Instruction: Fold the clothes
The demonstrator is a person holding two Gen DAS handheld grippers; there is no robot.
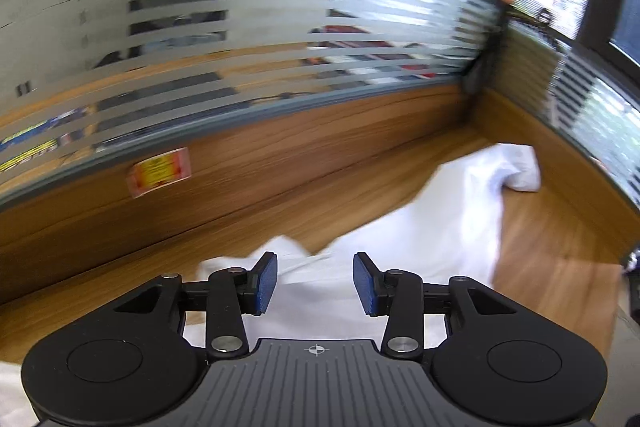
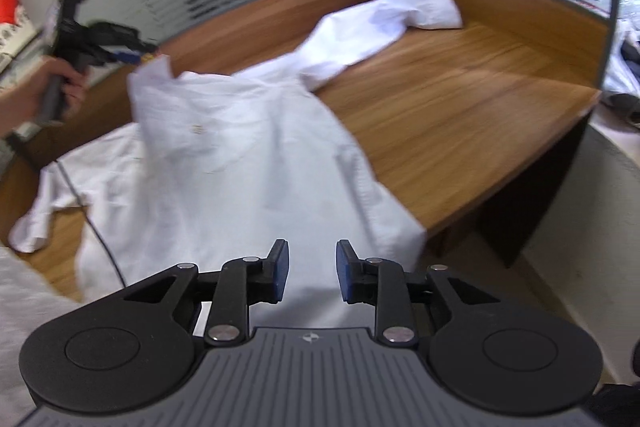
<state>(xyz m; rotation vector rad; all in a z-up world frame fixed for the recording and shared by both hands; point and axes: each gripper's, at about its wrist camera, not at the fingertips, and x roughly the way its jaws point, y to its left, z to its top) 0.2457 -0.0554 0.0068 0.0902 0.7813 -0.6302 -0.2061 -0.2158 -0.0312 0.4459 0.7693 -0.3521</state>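
Both hand-held grippers, left (image 1: 314,281) and right (image 2: 308,269), gape empty; white shirt (image 2: 240,155) stretches lengthwise toward the far corner.

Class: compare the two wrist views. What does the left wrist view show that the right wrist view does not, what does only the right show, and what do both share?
Only the left wrist view: an orange and yellow sticker on the wooden panel, and the left tongs close up, open over cloth.

Only the right wrist view: a hand gripping the other tool's handle, the desk's open end, and the right tongs, open.

Both: the white shirt lying on the wooden desk, and the striped glass partition.
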